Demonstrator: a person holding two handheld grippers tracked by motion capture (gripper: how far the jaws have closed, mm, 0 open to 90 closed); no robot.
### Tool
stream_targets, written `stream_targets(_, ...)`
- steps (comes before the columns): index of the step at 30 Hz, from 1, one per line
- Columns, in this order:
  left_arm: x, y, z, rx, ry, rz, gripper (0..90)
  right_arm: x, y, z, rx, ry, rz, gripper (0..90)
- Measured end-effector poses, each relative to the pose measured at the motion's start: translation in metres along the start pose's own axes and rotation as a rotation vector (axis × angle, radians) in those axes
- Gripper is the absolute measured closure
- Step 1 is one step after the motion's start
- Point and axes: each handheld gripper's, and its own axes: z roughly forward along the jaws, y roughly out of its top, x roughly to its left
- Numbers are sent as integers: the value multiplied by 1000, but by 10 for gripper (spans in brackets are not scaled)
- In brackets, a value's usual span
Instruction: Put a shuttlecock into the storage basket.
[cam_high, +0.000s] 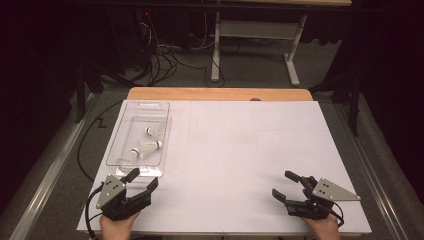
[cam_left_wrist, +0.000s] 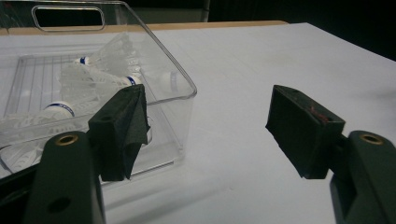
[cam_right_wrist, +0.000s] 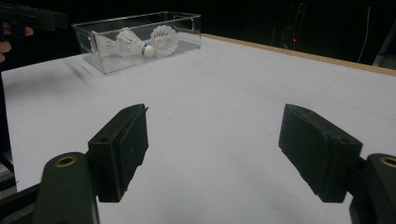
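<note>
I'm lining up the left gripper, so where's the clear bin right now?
In the high view the clear bin sits on the table's left side, just beyond the open left gripper, with shuttlecocks lying inside.

Table: white sheet over the top, a wooden edge bare along its far side. Floor: grey, carpet-like, on all sides of the table. Second table frame: white legs, beyond the table's far edge. Cables: black, tangled on the floor left of that frame. Metal rails: on the floor, flanking the table. Surroundings: dark, with a small red light at the far left.
</note>
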Motion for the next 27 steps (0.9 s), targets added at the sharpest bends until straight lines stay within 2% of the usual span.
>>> stream_targets(8, 1, -7, 2, 0, 4, -14, 294, 0, 0, -1, -2, -1, 1, 243)
stream_targets(13, 5, -9, 0, -8, 23, -22, 294, -1, 0, -2, -4, -10, 7, 244)
stream_targets(27, 8, -10, -2, -15, 35, -31, 294, -3, -1, -7, -13, -23, 17, 244)
